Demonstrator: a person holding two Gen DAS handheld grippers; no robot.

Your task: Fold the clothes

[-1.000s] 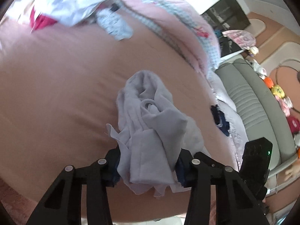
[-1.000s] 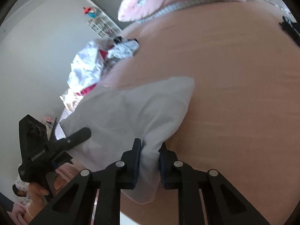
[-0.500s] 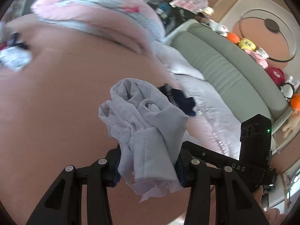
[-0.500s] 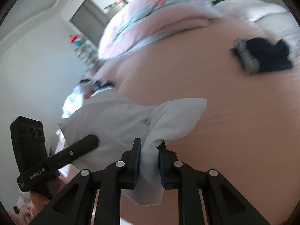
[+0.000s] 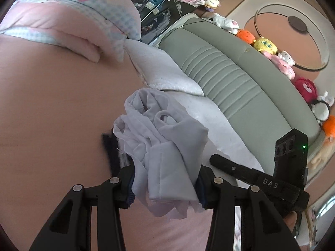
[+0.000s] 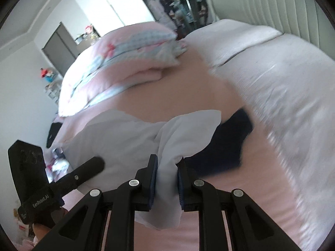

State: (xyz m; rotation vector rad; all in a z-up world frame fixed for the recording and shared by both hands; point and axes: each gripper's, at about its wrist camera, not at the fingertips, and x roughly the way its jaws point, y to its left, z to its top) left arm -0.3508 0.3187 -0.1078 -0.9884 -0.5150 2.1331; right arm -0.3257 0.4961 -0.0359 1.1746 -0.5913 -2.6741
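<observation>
- A home bedroom: a wide bed (image 5: pixel 52 104) with a pink sheet fills both views.
- A folded pink quilt (image 5: pixel 69 16) with a blue check and flower print lies at the far side of the bed.
- A padded grey-green headboard (image 5: pixel 236 79) with stitched ribs runs along the bed; white pillows (image 5: pixel 161 69) lie against it.
- Plush toys (image 5: pixel 264 45) in orange, yellow, pink and red sit in a row on top of the headboard.
- Behind, a dark open wardrobe (image 6: pixel 178 2) crowded with hanging things, a grey door (image 6: pixel 60 48) and plain white walls.
- Loose clothes lie on the bed, a dark one (image 6: pixel 228 144) among them.
</observation>
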